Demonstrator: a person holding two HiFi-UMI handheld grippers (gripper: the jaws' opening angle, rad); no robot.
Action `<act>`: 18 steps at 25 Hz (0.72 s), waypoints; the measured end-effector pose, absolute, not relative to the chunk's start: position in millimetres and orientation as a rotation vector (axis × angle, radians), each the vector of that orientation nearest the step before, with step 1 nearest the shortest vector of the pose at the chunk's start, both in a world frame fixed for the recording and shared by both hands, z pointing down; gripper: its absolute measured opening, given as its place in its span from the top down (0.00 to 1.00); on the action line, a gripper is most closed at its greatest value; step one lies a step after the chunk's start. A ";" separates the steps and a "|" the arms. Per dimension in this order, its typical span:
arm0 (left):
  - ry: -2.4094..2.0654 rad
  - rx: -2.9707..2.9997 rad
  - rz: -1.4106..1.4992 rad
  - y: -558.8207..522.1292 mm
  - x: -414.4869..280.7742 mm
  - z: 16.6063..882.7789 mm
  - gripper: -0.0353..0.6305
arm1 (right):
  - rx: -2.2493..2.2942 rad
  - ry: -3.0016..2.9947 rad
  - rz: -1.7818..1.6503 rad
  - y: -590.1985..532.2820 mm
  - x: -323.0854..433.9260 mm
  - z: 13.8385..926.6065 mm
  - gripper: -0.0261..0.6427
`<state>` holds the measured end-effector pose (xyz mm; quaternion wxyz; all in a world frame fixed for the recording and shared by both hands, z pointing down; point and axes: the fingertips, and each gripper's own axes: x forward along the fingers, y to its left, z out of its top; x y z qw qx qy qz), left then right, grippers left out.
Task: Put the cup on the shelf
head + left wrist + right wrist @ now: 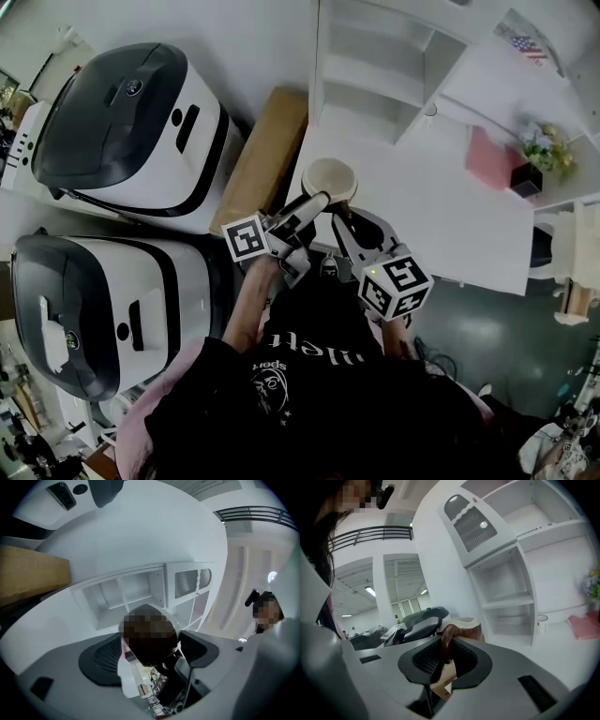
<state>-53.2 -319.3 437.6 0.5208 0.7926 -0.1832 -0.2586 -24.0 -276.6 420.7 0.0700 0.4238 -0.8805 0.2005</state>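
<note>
The cup (330,178), cream inside and brown outside, is over the near left corner of the white table (450,216). My left gripper (314,211) reaches it from the left, and the cup (150,634) fills the gap between both pads (105,658), so that gripper is shut on it. My right gripper (342,225) comes from the near side and is shut on the cup's brown handle (446,637). The cup's rim (464,619) shows just beyond the right gripper (445,656). The white shelf (375,70) stands behind the cup, its compartments (511,602) open.
Two big white-and-black machines (141,131) (94,309) stand left of the table, with a cardboard box (267,155) between them and the shelf. A small white mug (542,623) sits by the shelf's foot. A pink box (492,159) and flowers (548,150) are at the far right.
</note>
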 end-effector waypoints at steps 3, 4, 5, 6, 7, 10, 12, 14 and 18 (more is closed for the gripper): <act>-0.448 1.902 -0.580 -341.6 -35.5 447.9 0.36 | 1.304 -2.661 0.705 -301.1 -4.4 428.6 0.84; -0.450 1.908 -0.566 -348.3 -30.2 451.2 0.36 | 1.316 -2.668 0.749 -308.9 2.3 431.2 0.84; -0.450 1.911 -0.556 -354.8 -25.4 454.2 0.36 | 1.327 -2.675 0.792 -316.4 8.8 434.0 0.84; -0.449 1.910 -0.552 -361.4 -20.8 456.7 0.36 | 1.337 -2.681 0.830 -323.8 14.9 436.9 0.84; -0.447 1.907 -0.552 -367.9 -16.4 458.7 0.36 | 1.344 -2.684 0.859 -330.9 20.4 439.9 0.84; -0.455 1.897 -0.547 -386.6 -5.5 466.7 0.36 | 1.362 -2.679 0.901 -351.2 34.2 449.2 0.84; -0.481 1.891 -0.532 -398.2 -3.1 475.7 0.36 | 1.383 -2.665 0.918 -364.0 43.4 455.8 0.84; -0.510 1.882 -0.509 -407.4 -4.1 485.4 0.36 | 1.414 -2.648 0.942 -376.9 53.6 462.8 0.84; -0.559 1.886 -0.473 -416.9 -10.0 495.4 0.36 | 1.483 -2.600 0.948 -408.2 72.6 482.6 0.84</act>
